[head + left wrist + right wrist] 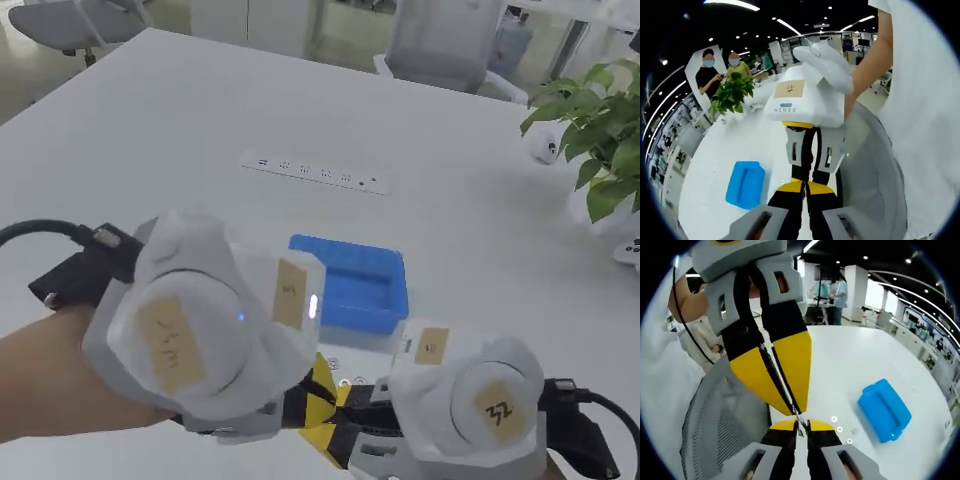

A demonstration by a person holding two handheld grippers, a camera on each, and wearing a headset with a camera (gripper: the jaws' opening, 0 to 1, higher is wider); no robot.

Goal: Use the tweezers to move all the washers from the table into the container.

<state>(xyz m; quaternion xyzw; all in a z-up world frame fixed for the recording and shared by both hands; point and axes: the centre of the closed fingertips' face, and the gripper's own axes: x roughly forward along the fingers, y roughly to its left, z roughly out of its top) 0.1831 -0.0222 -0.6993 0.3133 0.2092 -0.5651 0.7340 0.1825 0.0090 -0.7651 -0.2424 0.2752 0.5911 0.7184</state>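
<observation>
Left tongs pinched the tweezers, right tongs closed on their tip; washers lay on the desk near the container; the grip seemingly being set; next, lowering onto one.

container: left corner hidden | plant: cut by right edge | tweezers: tips unclear

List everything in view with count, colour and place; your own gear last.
table: one, white, under everything.
washers: four, silvery, on the table beside the container.
container: one, blue, on the table past the washers.
tweezers: one, thin metallic, between the left gripper's yellow fingers.
power strip: one, white, mid-table.
plant: one, green, far right of the table.
chair: one, grey mesh, beside the table.
left gripper: one, white, shut on tweezers.
right gripper: one, white, shut at the tweezers' tip.
</observation>
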